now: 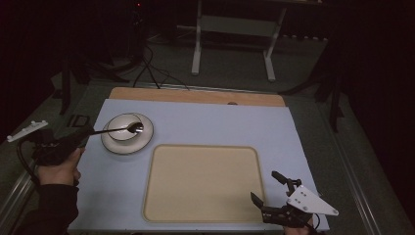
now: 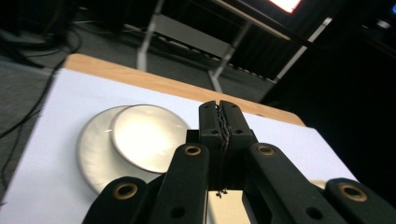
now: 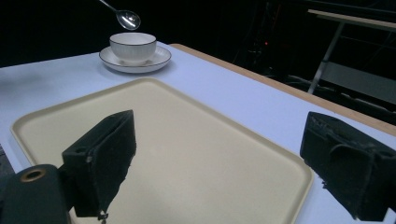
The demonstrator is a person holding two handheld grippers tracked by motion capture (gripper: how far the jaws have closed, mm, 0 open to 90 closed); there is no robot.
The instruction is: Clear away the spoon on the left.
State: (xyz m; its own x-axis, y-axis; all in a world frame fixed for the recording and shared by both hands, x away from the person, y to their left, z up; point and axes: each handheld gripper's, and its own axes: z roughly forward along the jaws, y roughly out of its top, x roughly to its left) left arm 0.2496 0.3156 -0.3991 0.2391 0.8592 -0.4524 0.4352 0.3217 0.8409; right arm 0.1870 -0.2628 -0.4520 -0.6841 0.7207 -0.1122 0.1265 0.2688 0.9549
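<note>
While my left gripper point(image 1: 88, 132) pinches the spoon point(image 1: 128, 129) handle tight, its bowl hangs just above the cup point(image 3: 133, 45) on the saucer point(image 3: 159, 58). Right gripper point(image 1: 266, 188) idles, jaws wide, at the tray's point(image 1: 161, 200) near corner. I judge this the spoon lift-out; next comes carrying it across to the tray, kept level.

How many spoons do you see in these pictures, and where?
1. The spoon is held by its handle in the shut left gripper, and its head hangs just above the white bowl that stands on the saucer. None is visible elsewhere.
</note>
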